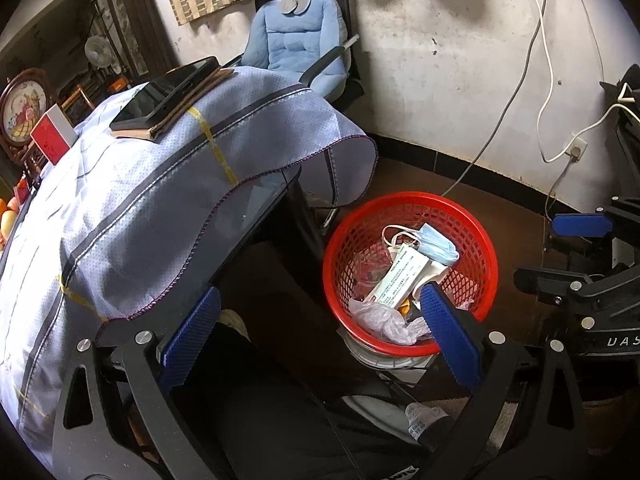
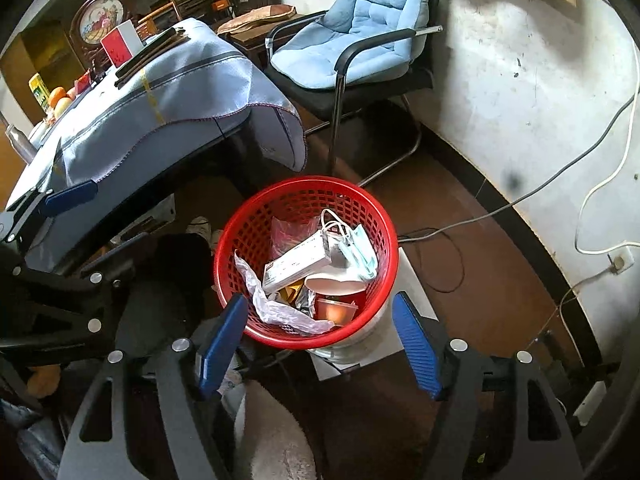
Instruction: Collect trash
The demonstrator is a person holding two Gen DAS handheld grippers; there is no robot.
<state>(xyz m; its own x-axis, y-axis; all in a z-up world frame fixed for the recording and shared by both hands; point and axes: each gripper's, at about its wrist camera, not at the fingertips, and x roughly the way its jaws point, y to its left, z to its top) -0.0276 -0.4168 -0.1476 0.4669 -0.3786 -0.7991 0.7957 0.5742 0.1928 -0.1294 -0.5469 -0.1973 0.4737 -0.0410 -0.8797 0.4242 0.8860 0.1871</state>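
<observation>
while both claws gape empty, red basket w/ trash just ahead of right claw, left claw beside it

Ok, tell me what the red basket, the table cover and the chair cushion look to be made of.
Red basket: moulded plastic, slightly glossy, with an open lattice wall. Table cover: thin pale-blue fabric, matte; it drapes in folds and has a stitched edge, possibly non-woven. Chair cushion: soft padded textile, light blue, quilted into puffy sections.
</observation>
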